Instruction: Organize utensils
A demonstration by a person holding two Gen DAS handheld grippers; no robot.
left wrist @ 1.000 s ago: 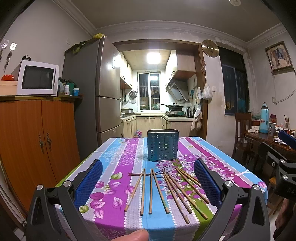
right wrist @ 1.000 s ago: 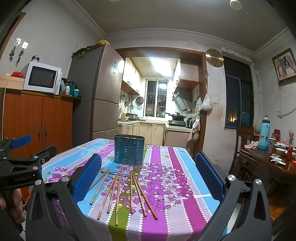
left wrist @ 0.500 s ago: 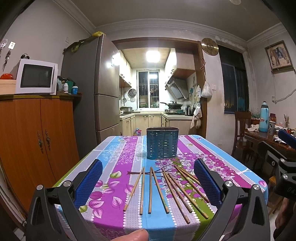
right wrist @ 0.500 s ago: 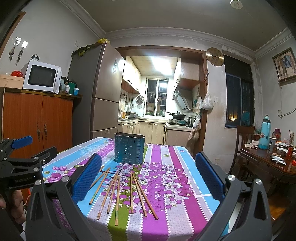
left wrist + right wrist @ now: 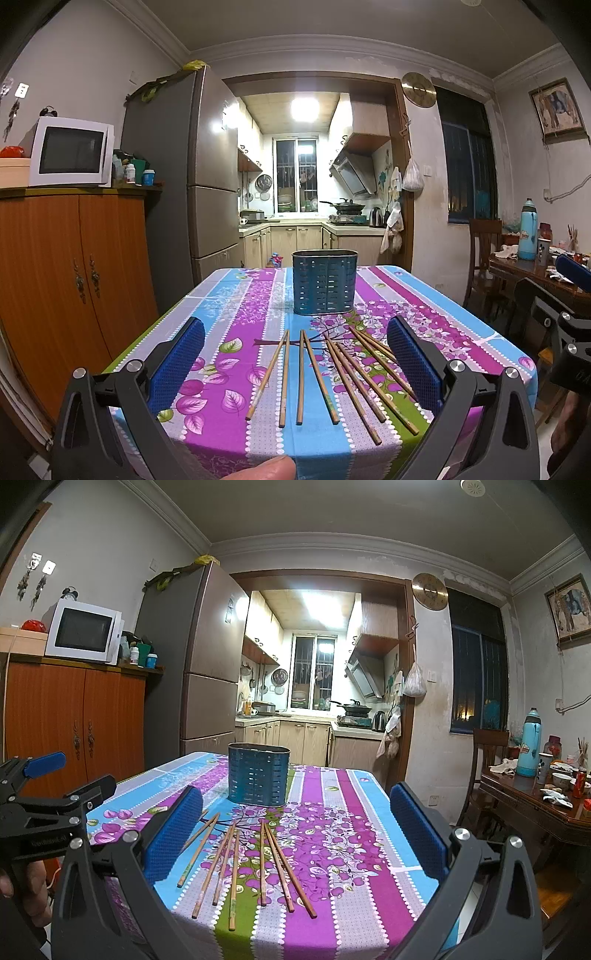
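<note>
Several wooden chopsticks (image 5: 325, 373) lie fanned out on the floral tablecloth (image 5: 236, 314) near the table's front edge. Behind them stands a blue perforated utensil holder (image 5: 324, 282), upright and apparently empty. My left gripper (image 5: 295, 363) hovers open in front of the table edge, blue pads wide apart, nothing between them. In the right wrist view the same chopsticks (image 5: 243, 856) and holder (image 5: 258, 774) sit left of centre. My right gripper (image 5: 295, 842) is open as well, short of the chopsticks. The left gripper's body (image 5: 44, 812) shows at the left edge.
An orange wooden cabinet (image 5: 66, 280) with a microwave (image 5: 70, 151) stands left of the table, a grey fridge (image 5: 192, 177) behind it. A dark dining table (image 5: 546, 805) with a blue flask and cups stands to the right, with a chair (image 5: 484, 251). A fingertip (image 5: 266, 469) shows at bottom.
Both grippers have stayed open. The views have shifted only slightly; the table and chopsticks appear a little nearer. Nothing on the table has moved.
</note>
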